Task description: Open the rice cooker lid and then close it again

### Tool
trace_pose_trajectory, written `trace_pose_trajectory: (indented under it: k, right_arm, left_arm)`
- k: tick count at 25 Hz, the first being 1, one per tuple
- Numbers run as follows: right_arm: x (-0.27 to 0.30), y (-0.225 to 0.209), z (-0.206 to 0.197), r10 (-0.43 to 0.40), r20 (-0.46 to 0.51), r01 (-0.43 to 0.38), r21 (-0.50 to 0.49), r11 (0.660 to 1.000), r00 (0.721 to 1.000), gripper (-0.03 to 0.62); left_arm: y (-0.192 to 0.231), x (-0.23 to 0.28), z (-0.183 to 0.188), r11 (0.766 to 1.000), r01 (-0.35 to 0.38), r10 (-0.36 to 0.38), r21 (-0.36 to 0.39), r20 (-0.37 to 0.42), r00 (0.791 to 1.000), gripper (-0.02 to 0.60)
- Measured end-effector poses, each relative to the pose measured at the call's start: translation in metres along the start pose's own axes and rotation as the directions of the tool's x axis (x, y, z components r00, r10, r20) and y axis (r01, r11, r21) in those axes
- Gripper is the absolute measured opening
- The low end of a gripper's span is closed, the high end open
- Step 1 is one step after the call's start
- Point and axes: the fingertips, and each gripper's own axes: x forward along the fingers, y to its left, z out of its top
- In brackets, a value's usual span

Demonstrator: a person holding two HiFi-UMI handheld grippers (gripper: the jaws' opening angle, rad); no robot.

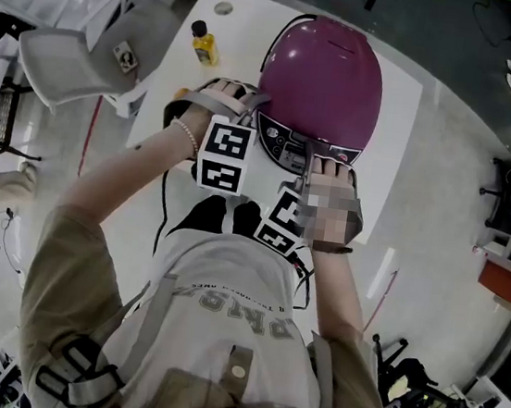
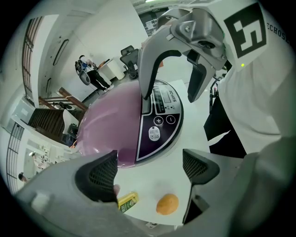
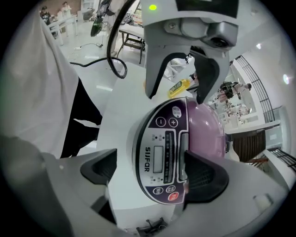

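Note:
The purple rice cooker (image 1: 323,81) stands on the white table (image 1: 386,169) with its lid down. Its dark control panel (image 3: 159,155) faces me, with a lid button strip (image 3: 183,155) beside the display. My right gripper (image 3: 150,171) is open and straddles the panel; its right finger (image 3: 203,175) is over the panel's edge by the purple lid. In the head view it sits at the cooker's front (image 1: 328,168). My left gripper (image 2: 148,171) is open beside the cooker's left flank (image 1: 221,99), over bare table, with nothing between its fingers (image 2: 99,176).
A yellow bottle (image 1: 203,42) stands on the table left of the cooker. An orange fruit (image 2: 167,203) and a small yellow packet (image 2: 127,200) lie below the left gripper. A grey chair (image 1: 89,51) stands off the table's left edge. A black cable (image 3: 115,55) crosses the table.

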Motion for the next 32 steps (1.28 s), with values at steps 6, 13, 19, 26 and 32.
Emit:
trace_pose_trajectory:
  k: [6,13,19,26,32]
  right_arm:
    - [0.004,-0.002,0.001,-0.048,-0.057,0.047,-0.015,0.999,0.997,0.441]
    - [0.008,-0.002,0.007,-0.056,-0.052,0.056,0.001,0.998,0.997,0.449]
    - [0.007,-0.003,0.005,-0.044,-0.033,0.044,0.014,0.999,0.999,0.449]
    - [0.004,-0.003,0.005,-0.038,-0.003,0.038,0.024,0.999,0.999,0.448]
    - [0.006,0.000,0.009,-0.017,0.050,0.014,0.067,0.998,0.999,0.448]
  left_arm:
    - [0.002,-0.001,-0.001,1.000,0.000,0.000,-0.003,0.011,1.000,0.454]
    - [0.003,-0.001,-0.007,1.000,-0.003,0.003,0.013,0.001,1.000,0.454]
    - [0.015,-0.015,0.000,0.999,-0.040,0.040,0.010,0.026,0.999,0.454]
    - [0.030,-0.032,0.006,0.996,-0.087,0.086,0.009,0.039,0.996,0.454]
    - [0.045,-0.041,0.008,0.992,-0.128,0.128,-0.006,0.054,0.990,0.454]
